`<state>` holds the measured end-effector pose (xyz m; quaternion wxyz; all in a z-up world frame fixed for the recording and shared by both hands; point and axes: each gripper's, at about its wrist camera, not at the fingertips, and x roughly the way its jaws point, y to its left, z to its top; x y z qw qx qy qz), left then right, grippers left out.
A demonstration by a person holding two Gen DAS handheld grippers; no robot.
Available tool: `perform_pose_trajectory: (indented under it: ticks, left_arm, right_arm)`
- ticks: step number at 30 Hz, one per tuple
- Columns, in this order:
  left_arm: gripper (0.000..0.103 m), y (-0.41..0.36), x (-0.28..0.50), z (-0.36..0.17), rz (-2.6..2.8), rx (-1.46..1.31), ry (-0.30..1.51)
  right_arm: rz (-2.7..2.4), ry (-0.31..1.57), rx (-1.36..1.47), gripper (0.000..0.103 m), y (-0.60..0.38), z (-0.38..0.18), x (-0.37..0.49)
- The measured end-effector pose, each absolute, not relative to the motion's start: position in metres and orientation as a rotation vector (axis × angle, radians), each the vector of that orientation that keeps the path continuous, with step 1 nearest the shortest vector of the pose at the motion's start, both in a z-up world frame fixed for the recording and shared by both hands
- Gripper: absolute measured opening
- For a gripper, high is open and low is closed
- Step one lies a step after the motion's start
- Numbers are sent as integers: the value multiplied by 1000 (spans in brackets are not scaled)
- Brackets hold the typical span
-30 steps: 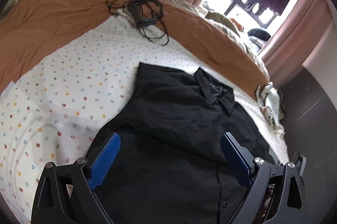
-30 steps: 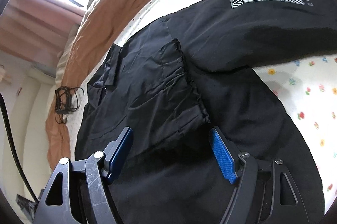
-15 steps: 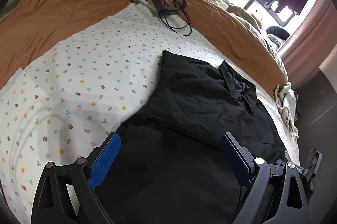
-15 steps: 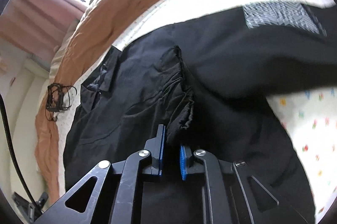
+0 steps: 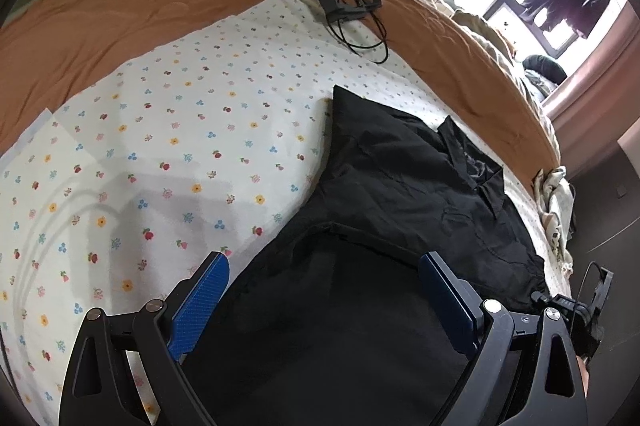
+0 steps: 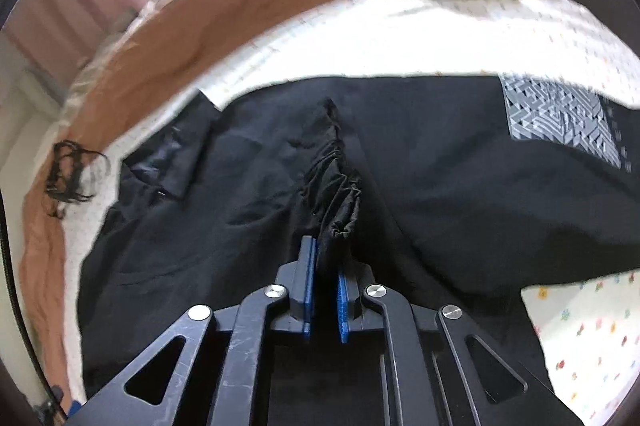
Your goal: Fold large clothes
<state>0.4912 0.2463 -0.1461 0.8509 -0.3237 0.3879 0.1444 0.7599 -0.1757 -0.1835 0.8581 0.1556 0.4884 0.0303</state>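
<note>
A black collared shirt is being spread over the flowered sheet of the bed, its collar lying toward the bed's far edge, where the orange blanket is running. The right gripper is being held nearly shut, its jaws having just been closing, and a bunched fold of the shirt's sleeve is being pinched between the blue pads. The left gripper is being held wide open above the shirt's lower part, with nothing being grasped.

Only a narrow gather of thin cloth is being clamped, so it is likely to be lost if the sleeve is pulled quickly. The whole shirt is at risk of being dragged out of line, since nothing is being pinned by the left gripper. A second black garment with a grey print is lying touching the shirt toward the bed's right side and may be caught and hauled along.
</note>
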Motion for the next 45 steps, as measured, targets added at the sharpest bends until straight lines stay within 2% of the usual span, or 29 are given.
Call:
perform_pose_trajectory:
  ticks: [3, 5, 7, 9, 15, 29, 35, 45]
  left_arm:
    - [96, 244, 494, -146, 322, -665, 839]
    - [96, 241, 494, -145, 317, -658, 839]
    - [96, 238, 494, -141, 286, -663, 827]
    - [96, 235, 492, -137, 262, -661, 809]
    - [96, 220, 492, -121, 222, -623, 775]
    - [96, 172, 493, -101, 62, -646, 718]
    - [96, 150, 496, -96, 41, -595, 700]
    - [96, 128, 507, -101, 42, -460, 727]
  right_arm:
    - [70, 1045, 364, 33, -183, -187, 753]
    - [61, 1014, 365, 40, -188, -180, 743]
    - [39, 966, 374, 54, -196, -167, 726]
    - [30, 921, 401, 57, -204, -156, 712]
    - [32, 860, 390, 58, -225, -127, 676]
    - [-202, 735, 484, 58, -330, -108, 606]
    - [-249, 715, 536, 58, -362, -114, 603]
    - [-279, 787, 636, 58, -398, -155, 631]
